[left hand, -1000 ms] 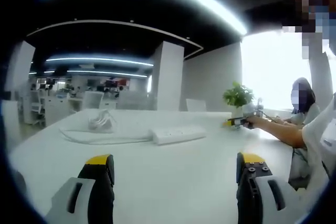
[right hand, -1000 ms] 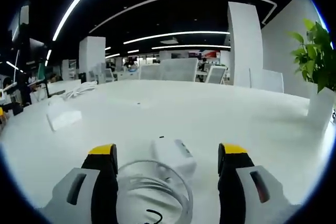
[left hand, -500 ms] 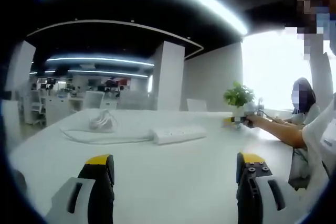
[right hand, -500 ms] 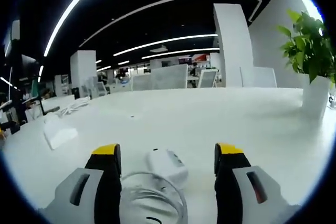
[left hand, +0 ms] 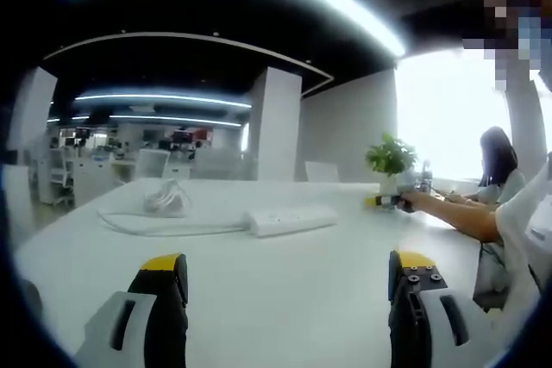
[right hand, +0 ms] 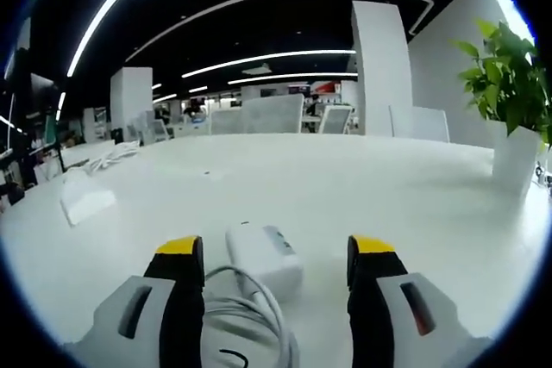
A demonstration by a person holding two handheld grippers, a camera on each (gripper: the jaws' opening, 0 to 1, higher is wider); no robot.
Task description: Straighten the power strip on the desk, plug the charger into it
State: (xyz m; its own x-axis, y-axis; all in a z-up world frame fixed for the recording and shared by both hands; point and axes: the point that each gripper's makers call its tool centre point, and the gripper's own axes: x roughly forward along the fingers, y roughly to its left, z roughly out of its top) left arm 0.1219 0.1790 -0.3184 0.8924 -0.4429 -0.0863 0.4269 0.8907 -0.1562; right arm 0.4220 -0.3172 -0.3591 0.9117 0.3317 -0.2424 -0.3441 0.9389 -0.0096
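We hold the left gripper (left hand: 285, 275) released above the desk (left hand: 285, 299) — the power strip (left hand: 293, 220) lies well beyond it. Our right gripper (right hand: 274, 256) is spread wide too — the charger (right hand: 263, 258) sits between its jaws, its coiled cable (right hand: 246, 312) nearer us.

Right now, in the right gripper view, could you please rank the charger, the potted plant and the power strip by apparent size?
1. Potted plant
2. Charger, enlarged by nearness to the camera
3. Power strip, far off at the left
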